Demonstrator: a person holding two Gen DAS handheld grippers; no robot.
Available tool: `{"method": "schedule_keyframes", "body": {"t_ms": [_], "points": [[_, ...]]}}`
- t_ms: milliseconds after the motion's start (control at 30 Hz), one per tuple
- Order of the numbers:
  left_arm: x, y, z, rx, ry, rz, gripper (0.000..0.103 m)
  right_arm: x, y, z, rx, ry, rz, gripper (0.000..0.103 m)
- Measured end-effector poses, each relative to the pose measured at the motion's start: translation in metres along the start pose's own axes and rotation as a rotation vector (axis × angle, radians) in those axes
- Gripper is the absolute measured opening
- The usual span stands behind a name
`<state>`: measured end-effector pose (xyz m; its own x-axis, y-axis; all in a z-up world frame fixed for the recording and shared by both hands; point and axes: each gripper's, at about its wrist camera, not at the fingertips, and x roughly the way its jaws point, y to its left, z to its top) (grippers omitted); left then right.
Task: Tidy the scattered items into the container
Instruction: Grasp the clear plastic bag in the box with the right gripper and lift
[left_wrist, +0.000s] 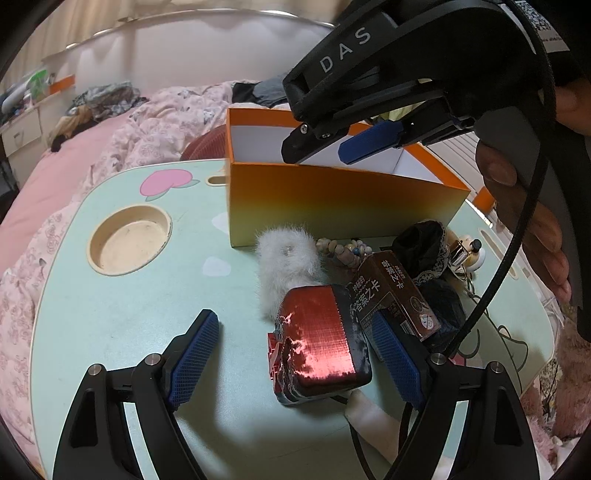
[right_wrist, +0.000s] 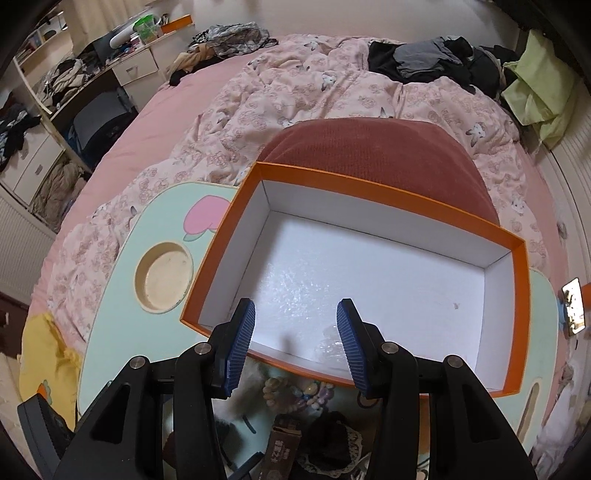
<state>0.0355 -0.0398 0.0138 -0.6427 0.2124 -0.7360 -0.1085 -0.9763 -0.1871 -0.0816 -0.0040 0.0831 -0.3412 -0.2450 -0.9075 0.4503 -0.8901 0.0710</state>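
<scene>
An orange box (left_wrist: 332, 206) with a white inside (right_wrist: 369, 280) stands at the back of a mint lap table (left_wrist: 129, 314). In front of it lie a red shiny pouch (left_wrist: 321, 339), a white fluffy piece (left_wrist: 288, 266), a bead bracelet (left_wrist: 343, 249), a brown card box (left_wrist: 391, 291) and black lace fabric (left_wrist: 421, 247). My left gripper (left_wrist: 295, 354) is open low over the table, its pads on either side of the red pouch, the left pad well clear of it. My right gripper (right_wrist: 295, 310) hangs open above the box's near wall (left_wrist: 325, 151), nothing between its pads. Something clear and glossy (right_wrist: 330, 347) lies on the box floor.
A round cup recess (left_wrist: 129, 240) is sunk into the table's left part. The table rests on a bed with a pink quilt (right_wrist: 295, 103); a dark red cushion (right_wrist: 376, 151) sits behind the box. A person's hand (left_wrist: 528, 229) holds the right gripper, whose black cable (left_wrist: 495, 288) hangs over the items.
</scene>
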Motion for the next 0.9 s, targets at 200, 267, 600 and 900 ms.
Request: {"method": "schedule_keyframes", "body": {"t_ms": [200, 267, 600, 900], "points": [[0.000, 0.000, 0.000, 0.000, 0.000, 0.000, 0.085, 0.009, -0.019, 0.005, 0.048, 0.085, 0.029, 0.048], [0.000, -0.001, 0.000, 0.000, 0.000, 0.001, 0.085, 0.016, -0.033, 0.008, 0.083, 0.152, 0.052, 0.048], [-0.001, -0.001, 0.000, -0.001, 0.000, 0.000, 0.085, 0.056, -0.073, 0.013, 0.188, 0.389, 0.119, 0.052], [0.002, -0.002, 0.000, 0.001, -0.001, 0.004, 0.085, 0.058, -0.060, 0.015, 0.103, 0.400, 0.079, 0.034]]}}
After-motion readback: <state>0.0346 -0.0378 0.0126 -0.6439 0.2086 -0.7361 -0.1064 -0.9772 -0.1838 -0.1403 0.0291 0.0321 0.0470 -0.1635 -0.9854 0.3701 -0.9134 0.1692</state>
